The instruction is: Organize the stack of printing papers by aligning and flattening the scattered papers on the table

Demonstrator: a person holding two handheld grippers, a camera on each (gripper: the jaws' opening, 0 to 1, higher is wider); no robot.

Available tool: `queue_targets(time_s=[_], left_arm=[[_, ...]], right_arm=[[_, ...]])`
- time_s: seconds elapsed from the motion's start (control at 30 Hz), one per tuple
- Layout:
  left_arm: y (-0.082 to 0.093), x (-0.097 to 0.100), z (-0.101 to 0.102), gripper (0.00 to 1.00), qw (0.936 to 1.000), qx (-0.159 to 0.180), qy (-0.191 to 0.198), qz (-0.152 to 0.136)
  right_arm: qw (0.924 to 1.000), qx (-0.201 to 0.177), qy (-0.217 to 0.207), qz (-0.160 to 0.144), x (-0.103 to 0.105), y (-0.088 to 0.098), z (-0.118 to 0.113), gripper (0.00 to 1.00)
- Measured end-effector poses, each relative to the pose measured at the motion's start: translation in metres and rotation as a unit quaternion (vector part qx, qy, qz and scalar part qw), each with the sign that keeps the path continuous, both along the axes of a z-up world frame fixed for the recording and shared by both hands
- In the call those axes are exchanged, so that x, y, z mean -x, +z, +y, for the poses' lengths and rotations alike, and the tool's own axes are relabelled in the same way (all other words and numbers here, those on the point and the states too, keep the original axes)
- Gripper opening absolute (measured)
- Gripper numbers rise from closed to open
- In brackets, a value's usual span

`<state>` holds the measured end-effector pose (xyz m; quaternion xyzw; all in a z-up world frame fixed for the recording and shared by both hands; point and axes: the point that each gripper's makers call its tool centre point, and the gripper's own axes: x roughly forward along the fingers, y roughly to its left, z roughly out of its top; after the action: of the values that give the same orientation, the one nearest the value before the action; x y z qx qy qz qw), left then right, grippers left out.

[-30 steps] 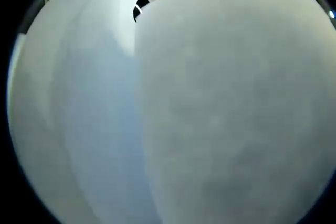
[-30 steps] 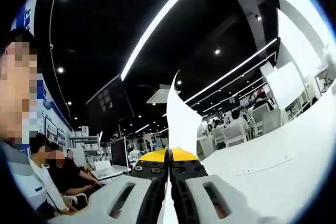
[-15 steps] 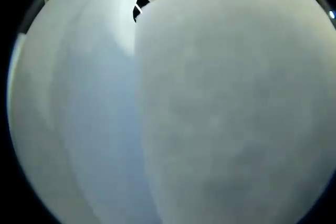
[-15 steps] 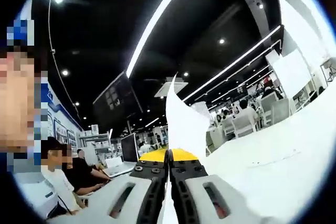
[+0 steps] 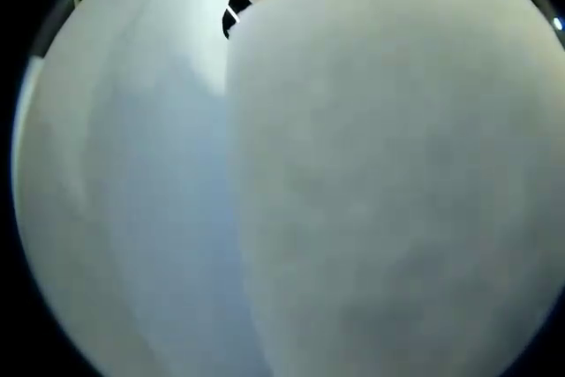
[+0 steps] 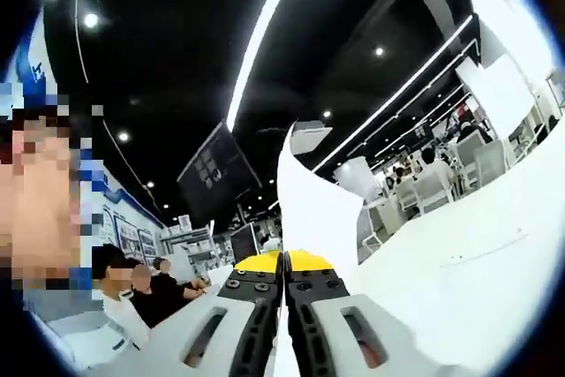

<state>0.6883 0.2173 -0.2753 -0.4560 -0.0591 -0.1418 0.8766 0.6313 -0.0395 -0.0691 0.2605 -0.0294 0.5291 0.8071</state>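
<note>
Jaws of the left gripper are hidden behind overlapping white papers [image 5: 371, 200] pressed close across the left gripper view, so I cannot tell their state. Right gripper view: right gripper [image 6: 283, 264], lower centre, clenched on an upright sheet [image 6: 313, 209]; white desk [image 6: 477, 262] at right.

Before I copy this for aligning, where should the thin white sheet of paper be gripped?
At its edge, as the right gripper does: jaws shut on the thin white sheet of paper, one per face, entering edge-on. The sheet rises and curls beyond, too limp to pinch elsewhere.
</note>
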Motion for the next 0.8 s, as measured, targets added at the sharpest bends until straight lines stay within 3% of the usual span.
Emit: queue_targets(time_s=[0.2,0.43,0.8], left_arm=[[-0.001,-0.001,0.001,0.07,1.0,0.001,-0.001,0.0],[-0.001,-0.001,0.0,0.07,1.0,0.002,-0.003,-0.001],[-0.001,-0.001,0.0,0.07,1.0,0.003,-0.003,-0.002]], right_arm=[[0.9996,-0.016,0.024,0.005,0.01,0.005,0.003,0.0],[0.9898,-0.061,0.117,0.054,0.031,0.003,0.024,0.0],[0.9821,-0.062,0.163,0.071,0.044,-0.001,0.035,0.0]])
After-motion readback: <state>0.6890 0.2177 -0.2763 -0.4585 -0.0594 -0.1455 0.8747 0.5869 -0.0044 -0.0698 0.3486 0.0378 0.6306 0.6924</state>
